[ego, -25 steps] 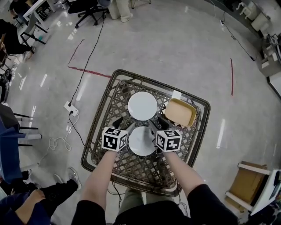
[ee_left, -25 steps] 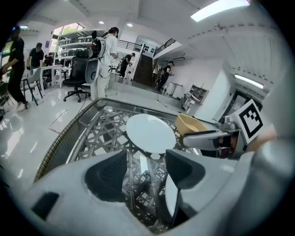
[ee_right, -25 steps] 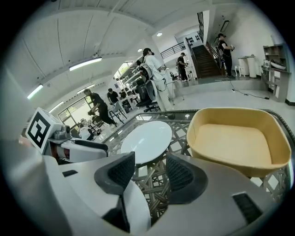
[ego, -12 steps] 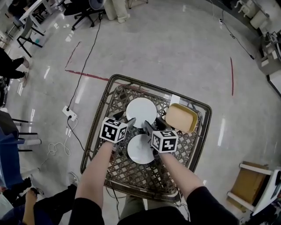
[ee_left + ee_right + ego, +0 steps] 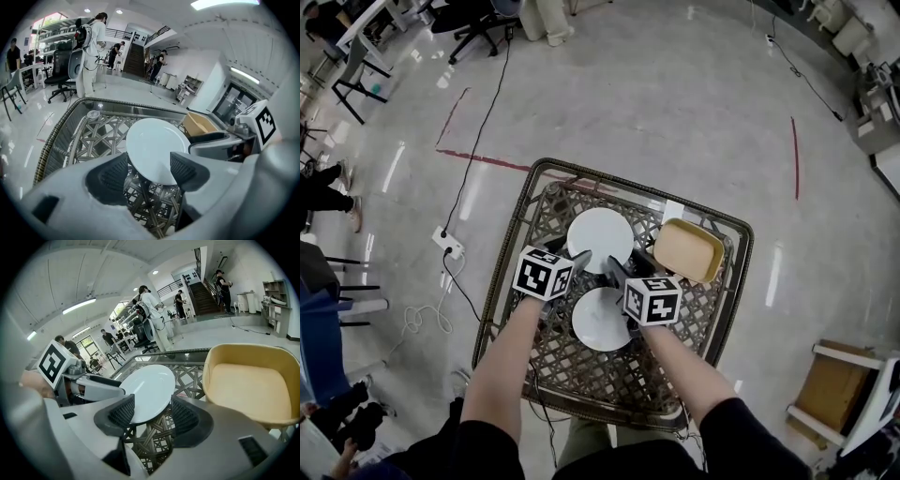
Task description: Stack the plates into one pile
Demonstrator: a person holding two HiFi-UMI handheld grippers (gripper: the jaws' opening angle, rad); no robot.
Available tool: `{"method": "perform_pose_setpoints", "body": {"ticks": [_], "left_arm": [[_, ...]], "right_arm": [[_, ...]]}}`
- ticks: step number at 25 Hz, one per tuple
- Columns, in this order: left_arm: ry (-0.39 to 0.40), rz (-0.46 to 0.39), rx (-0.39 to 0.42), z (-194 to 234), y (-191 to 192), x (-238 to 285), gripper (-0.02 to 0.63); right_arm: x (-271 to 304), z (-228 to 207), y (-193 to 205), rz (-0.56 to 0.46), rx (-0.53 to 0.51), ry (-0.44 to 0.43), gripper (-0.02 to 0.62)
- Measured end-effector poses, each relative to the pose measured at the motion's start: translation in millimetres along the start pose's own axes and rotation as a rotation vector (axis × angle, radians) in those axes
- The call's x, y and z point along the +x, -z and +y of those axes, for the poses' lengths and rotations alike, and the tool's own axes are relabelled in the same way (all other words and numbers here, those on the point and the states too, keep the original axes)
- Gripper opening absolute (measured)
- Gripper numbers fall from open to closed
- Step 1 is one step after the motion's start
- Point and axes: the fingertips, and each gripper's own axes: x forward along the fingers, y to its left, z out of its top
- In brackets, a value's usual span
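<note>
Plates still two separate piles, both grippers released.
Jaws of left gripper (image 5: 149,169) and right gripper (image 5: 152,414) just opened wide; we've shifted from flanking the near plate (image 5: 600,321) toward the far plate (image 5: 600,234), framed between both jaw pairs, ungripped. Likely our next pick. Wicker table (image 5: 581,364) holds both plates apart, plus empty tan dish (image 5: 684,242).

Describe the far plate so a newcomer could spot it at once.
Find the square wicker table on the shiny floor. On it the far plate lies just left of the tan dish. It is round and white, unlike the dish, and lies higher in the head view than the near plate.
</note>
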Motion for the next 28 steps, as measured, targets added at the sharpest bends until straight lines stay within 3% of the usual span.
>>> {"method": "perform_pose_setpoints", "body": {"ticks": [14, 28], "left_arm": [[0.014, -0.088, 0.035, -31, 2, -39, 0.281], [0.04, -0.083, 0.021, -88, 76, -77, 0.281]], "right_arm": [[-41, 21, 7, -0.034, -0.016, -0.028, 0.231], [-105, 46, 73, 0.001, -0.052, -0.026, 0.232]]}}
